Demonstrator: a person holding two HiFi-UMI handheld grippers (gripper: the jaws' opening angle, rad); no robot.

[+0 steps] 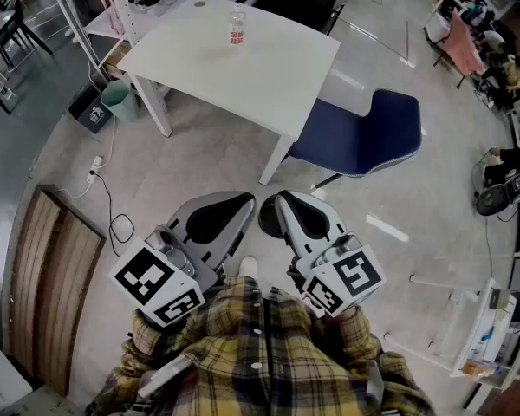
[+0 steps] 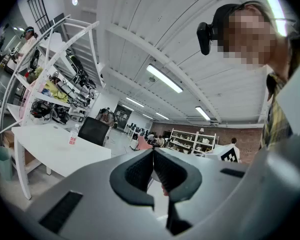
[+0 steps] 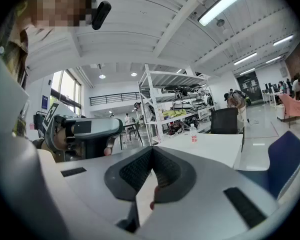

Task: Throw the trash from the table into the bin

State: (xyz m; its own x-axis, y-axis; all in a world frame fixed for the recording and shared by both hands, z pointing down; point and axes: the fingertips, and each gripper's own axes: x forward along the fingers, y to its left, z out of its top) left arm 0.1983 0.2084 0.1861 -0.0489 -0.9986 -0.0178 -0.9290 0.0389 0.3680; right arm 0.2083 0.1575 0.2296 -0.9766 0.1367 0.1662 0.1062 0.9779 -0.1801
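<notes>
**Bottle far ahead of both empty tools**

The small clear plastic bottle w/ red label [image 1: 236,28] stands upright on the white rectangular surface [image 1: 243,76], near its far edge and well apart from both tools. Left tool [image 1: 239,204] & right tool [image 1: 288,204] are clenched, w/ nothing between the jaws. The left one seems slightly better in line. The pale green round bin [image 1: 120,100] stands on the floor beside the surface's left leg. The head view shows it clearly, the right gripper view not at all.
</notes>
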